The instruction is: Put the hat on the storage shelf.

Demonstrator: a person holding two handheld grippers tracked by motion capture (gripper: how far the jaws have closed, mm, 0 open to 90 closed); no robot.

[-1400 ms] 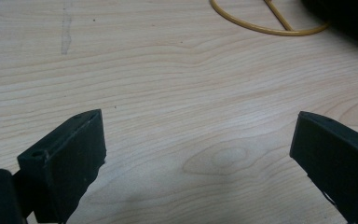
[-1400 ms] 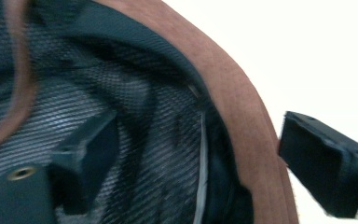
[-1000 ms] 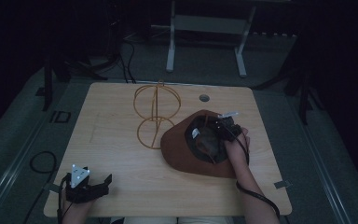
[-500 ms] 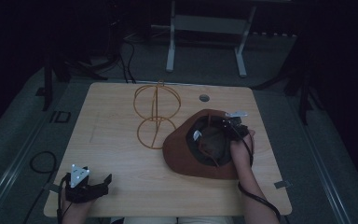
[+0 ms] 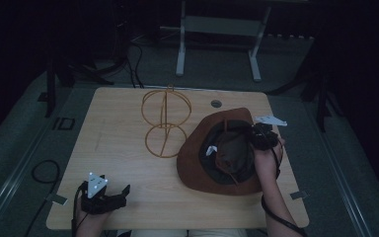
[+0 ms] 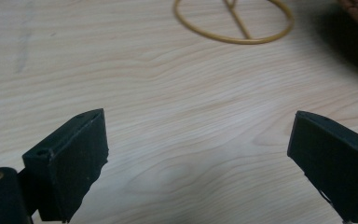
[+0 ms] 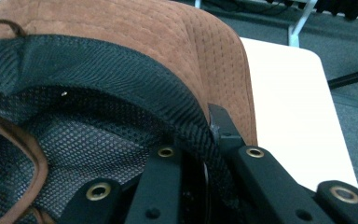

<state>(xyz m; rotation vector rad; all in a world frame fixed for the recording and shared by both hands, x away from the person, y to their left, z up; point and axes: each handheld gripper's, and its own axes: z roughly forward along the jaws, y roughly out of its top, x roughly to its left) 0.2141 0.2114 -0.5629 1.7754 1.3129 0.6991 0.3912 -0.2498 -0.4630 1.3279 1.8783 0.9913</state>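
Note:
A brown suede hat [image 5: 205, 158] lies upside down on the right of the wooden table [image 5: 118, 133], its dark mesh lining [image 7: 74, 135] facing up. My right gripper [image 5: 254, 136] is shut on the hat's inner band [image 7: 200, 140] at the far right side, with one jaw inside the crown and one outside. A gold wire hat stand [image 5: 166, 121] rises at the table's middle, its round base ring [image 6: 233, 23] flat on the wood. My left gripper [image 5: 109, 200] rests open near the front left edge, with bare wood between its jaws.
A small round grommet hole [image 5: 216, 103] sits near the table's back edge. Metal frame legs [image 5: 180, 54] and cables [image 5: 133, 59] stand on the floor beyond the table. A cable [image 5: 42, 173] loops on the floor at the left.
My right gripper has shifted slightly right and toward me along the hat's rim, and the hat has shifted a little with it. The left gripper has not moved.

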